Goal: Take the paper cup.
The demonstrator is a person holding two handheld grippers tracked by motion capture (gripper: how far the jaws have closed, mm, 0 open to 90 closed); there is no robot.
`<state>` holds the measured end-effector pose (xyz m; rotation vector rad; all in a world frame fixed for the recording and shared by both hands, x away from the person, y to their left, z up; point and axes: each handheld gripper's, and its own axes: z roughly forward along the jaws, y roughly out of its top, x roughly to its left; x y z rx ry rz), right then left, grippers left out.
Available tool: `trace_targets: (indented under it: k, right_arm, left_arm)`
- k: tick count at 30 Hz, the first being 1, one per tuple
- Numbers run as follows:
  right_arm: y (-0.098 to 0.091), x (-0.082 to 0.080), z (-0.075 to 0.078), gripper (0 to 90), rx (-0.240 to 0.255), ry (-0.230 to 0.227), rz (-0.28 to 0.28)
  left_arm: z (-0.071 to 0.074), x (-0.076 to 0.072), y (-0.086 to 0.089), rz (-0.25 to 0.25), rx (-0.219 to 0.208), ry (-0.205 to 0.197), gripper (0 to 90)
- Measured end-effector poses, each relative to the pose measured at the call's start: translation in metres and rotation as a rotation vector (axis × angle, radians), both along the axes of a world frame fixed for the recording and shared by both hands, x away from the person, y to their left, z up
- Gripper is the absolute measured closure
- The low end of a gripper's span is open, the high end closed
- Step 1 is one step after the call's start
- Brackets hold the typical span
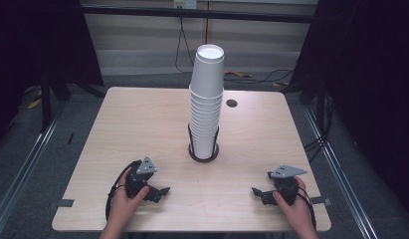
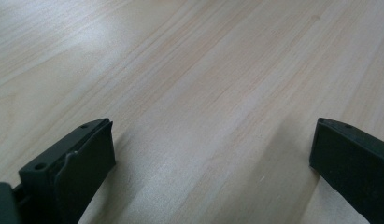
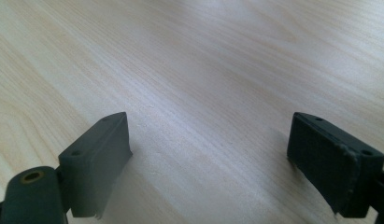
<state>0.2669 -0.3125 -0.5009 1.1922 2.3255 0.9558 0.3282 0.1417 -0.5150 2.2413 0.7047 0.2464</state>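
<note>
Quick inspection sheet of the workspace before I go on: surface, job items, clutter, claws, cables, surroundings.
Surface: light wooden table, round hole near the far right.
Job's things: tall stack of white paper cups, upside down, in a black holder at the table's middle.
Clutter: nothing seen.
Grippers: left claw and right claw open, empty, low at the near edge, apart from the cups.
Cables: black cable beside the left hand; others on the floor behind.
Surroundings: dark curtains, grey floor.

Light: even, from overhead, room around table (image 1: 142,124) dark | Glare: pale sheen on wood toward far edge in both gripper views | Shadows: soft, under jaws and cup stack (image 1: 207,109) | Focus: high view slightly soft; jaws near lens blurred
</note>
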Motion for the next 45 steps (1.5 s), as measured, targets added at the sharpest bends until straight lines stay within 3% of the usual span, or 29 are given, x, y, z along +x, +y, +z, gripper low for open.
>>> trace_targets:
  k: [17,19,22,23,24,25,29,30,31,32,33,34,35,36,39,41,42,43,45]
  right_arm:
    - [0.001,-0.001,0.0,12.9,0.002,-0.001,-0.015]
    - [0.003,-0.002,0.0,12.3,0.0,-0.001,-0.028]
    - [0.007,-0.003,0.0,14.2,0.004,-0.004,-0.004]
    - [0.01,-0.003,0.0,14.2,0.01,0.0,-0.003]
    - [0.015,0.0,0.001,14.3,0.015,0.015,0.022]
    - [0.015,0.0,0.001,14.3,0.015,0.015,0.022]
    - [0.029,0.009,0.015,14.4,0.068,0.004,0.06]
    - [0.035,0.015,0.025,14.4,0.093,0.007,0.077]
    - [0.035,0.015,0.025,14.4,0.093,0.007,0.077]
    - [0.042,0.02,0.038,14.4,0.078,-0.001,0.103]
    - [0.042,0.02,0.038,14.4,0.078,-0.001,0.103]
    - [0.05,0.024,0.05,14.4,0.057,-0.025,0.121]
    - [0.053,0.026,0.056,14.4,0.069,-0.032,0.133]
    - [0.053,0.026,0.056,14.4,0.069,-0.032,0.133]
    - [0.064,0.037,0.078,14.4,0.11,-0.036,0.157]
    - [0.066,0.04,0.083,14.4,0.109,-0.041,0.158]
    - [0.071,0.045,0.094,14.4,0.104,-0.054,0.166]
    - [0.071,0.045,0.094,14.4,0.104,-0.054,0.166]
    - [0.075,0.052,0.105,14.4,0.148,-0.055,0.158]
  left_arm:
    - [0.0,0.0,0.001,-0.002,0.001,0.002,0.0]
    - [0.002,0.0,0.002,-0.003,0.004,0.02,0.5]
    - [0.005,-0.001,0.002,0.016,0.011,0.017,6.4]
    - [0.008,-0.001,0.003,0.002,0.023,0.012,12.8]
    - [0.012,0.0,0.003,-0.017,0.005,0.057,21.4]
    - [0.012,0.0,0.003,-0.017,0.005,0.057,18.1]
    - [0.027,0.002,0.002,-0.033,-0.012,0.075,16.9]
    - [0.037,0.004,0.001,-0.041,-0.042,0.082,16.9]
    - [0.037,0.004,0.001,-0.041,-0.042,0.082,16.9]
    - [0.048,0.006,-0.002,-0.045,-0.058,0.081,16.9]
    - [0.048,0.006,-0.002,-0.045,-0.058,0.081,16.9]
    - [0.06,0.01,-0.004,-0.05,-0.074,0.087,16.9]
    - [0.06,0.01,-0.004,-0.05,-0.074,0.087,16.9]
    - [0.066,0.012,-0.006,-0.051,-0.084,0.075,16.9]
    - [0.088,0.02,-0.011,-0.059,-0.084,0.048,16.9]
    - [0.104,0.025,-0.013,-0.059,-0.099,0.045,16.9]
    - [0.113,0.028,-0.016,-0.059,-0.085,0.032,16.9]
    - [0.118,0.029,-0.017,-0.06,-0.073,0.022,16.9]
    - [0.131,0.033,-0.021,-0.067,-0.067,0.008,16.9]
